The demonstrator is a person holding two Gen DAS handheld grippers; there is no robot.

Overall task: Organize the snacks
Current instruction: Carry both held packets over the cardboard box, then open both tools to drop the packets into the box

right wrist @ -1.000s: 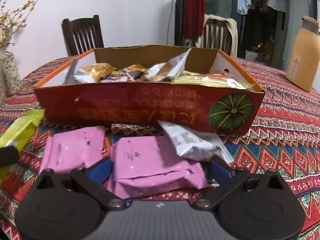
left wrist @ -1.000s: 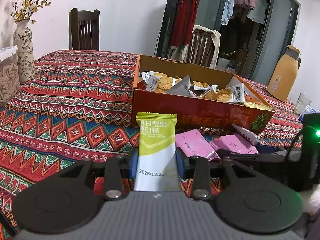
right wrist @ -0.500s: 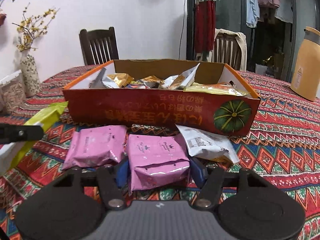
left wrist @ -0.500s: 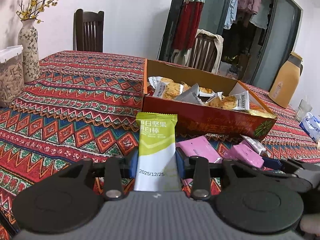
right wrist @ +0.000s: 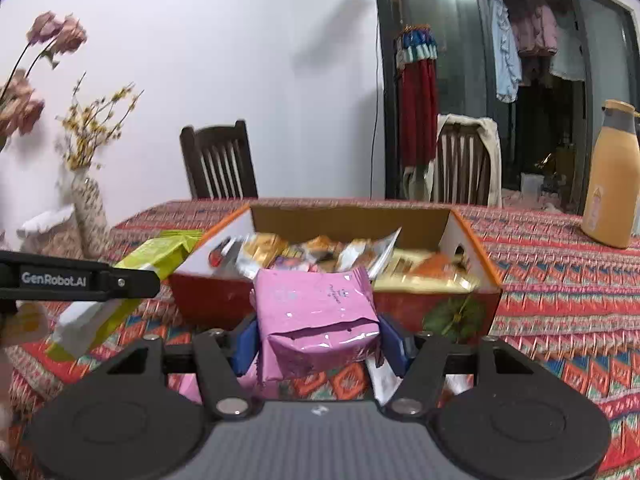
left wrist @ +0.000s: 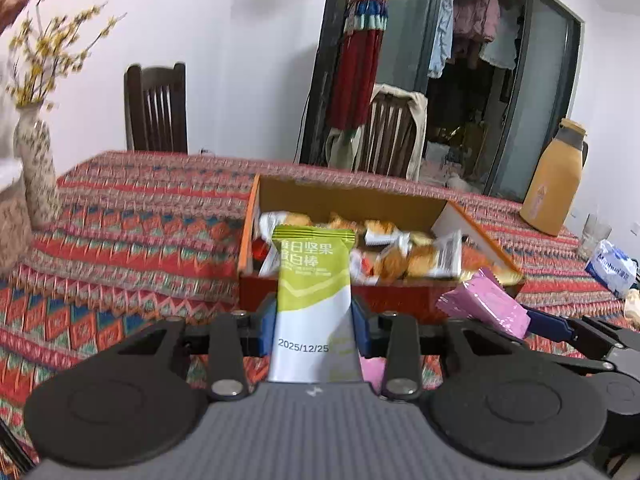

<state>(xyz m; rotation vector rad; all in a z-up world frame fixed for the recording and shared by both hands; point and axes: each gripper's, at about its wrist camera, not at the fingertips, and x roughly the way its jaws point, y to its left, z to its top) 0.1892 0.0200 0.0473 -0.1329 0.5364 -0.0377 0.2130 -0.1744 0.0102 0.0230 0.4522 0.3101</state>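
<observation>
Item 1: tall speckled ceramic vase [left wrist: 37,172] with yellow blossoms standing far left on red patterned woven tablecloth [left wrist: 132,248].

Item 2: my left gripper [left wrist: 313,322], blue pads pinching green-and-white foil snack bar [left wrist: 313,300], holding it upright, off cloth, before box.

Item 3: open orange cardboard box [right wrist: 472,236] sitting mid-table, wrapped snacks piling inside.

Item 4: my right gripper [right wrist: 318,340], jaws squeezing pink foil snack pouch [right wrist: 318,320] in air, near box's front wall.

Item 5: tan plastic jug [right wrist: 610,184] standing far right.
</observation>
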